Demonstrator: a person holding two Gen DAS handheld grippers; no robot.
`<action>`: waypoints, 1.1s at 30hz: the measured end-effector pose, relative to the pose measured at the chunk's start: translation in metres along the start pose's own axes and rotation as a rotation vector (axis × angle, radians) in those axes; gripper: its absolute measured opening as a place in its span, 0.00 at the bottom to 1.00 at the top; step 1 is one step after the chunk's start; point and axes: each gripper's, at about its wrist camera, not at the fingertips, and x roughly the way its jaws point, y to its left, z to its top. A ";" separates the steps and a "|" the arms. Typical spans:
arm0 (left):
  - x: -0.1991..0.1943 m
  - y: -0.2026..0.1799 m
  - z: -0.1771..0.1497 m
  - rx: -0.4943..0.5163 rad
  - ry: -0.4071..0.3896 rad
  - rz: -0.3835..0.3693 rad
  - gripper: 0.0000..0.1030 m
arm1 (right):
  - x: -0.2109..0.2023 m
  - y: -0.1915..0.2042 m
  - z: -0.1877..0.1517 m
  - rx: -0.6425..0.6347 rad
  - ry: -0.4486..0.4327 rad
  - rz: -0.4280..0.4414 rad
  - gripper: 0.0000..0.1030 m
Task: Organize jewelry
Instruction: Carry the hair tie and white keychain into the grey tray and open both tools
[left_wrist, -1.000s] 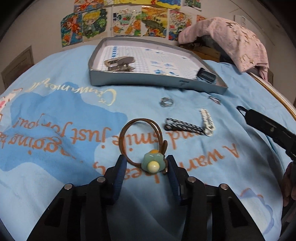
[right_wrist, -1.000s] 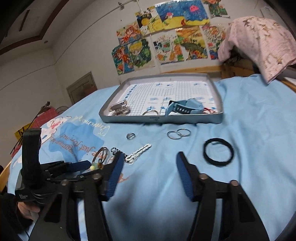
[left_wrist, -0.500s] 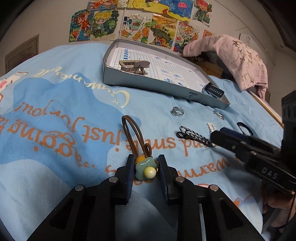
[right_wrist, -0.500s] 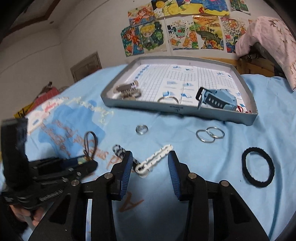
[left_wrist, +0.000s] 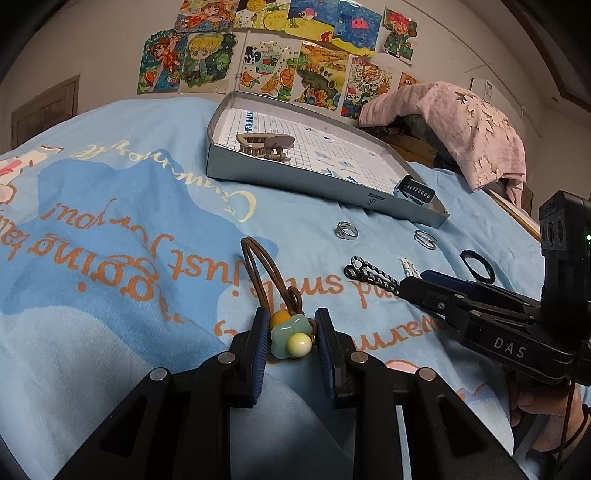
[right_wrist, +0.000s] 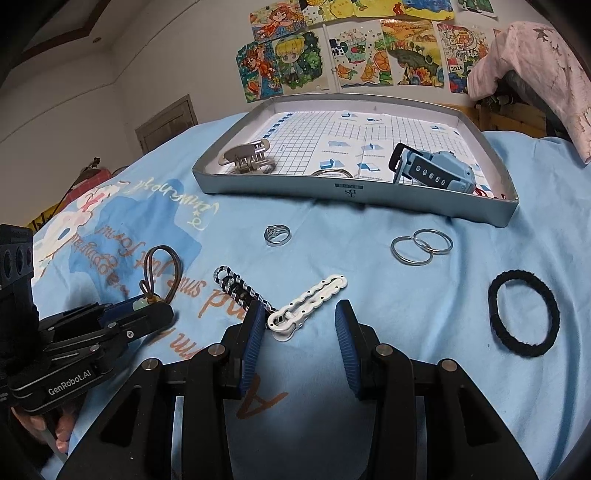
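My left gripper (left_wrist: 291, 332) is shut on the green flower charm of a brown hair tie (left_wrist: 291, 338), whose loop (left_wrist: 264, 271) trails on the blue cloth. My right gripper (right_wrist: 300, 325) is open around the near end of a white wavy hair clip (right_wrist: 308, 304), next to a black-and-white clip (right_wrist: 240, 290). The grey tray (right_wrist: 354, 194) beyond holds a beige claw clip (right_wrist: 245, 158), a ring and a blue watch (right_wrist: 432, 171).
A silver coil ring (right_wrist: 277, 235), two linked silver rings (right_wrist: 421, 245) and a black hair band (right_wrist: 522, 317) lie on the cloth before the tray. A pink cloth (left_wrist: 465, 129) is heaped at the back right. Drawings hang on the wall.
My left gripper has closed on the flower charm and lifted it slightly. My right gripper has moved down and left over the white clip, its jaws narrowed.
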 end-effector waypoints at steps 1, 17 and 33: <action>0.000 0.000 0.000 0.000 0.000 0.000 0.23 | 0.000 0.001 0.000 -0.002 -0.001 -0.004 0.34; -0.013 -0.034 0.031 0.141 -0.025 0.044 0.22 | -0.024 -0.003 -0.003 0.014 -0.127 -0.007 0.14; 0.045 -0.099 0.138 0.216 -0.013 -0.030 0.22 | -0.066 -0.078 0.047 0.108 -0.338 -0.079 0.14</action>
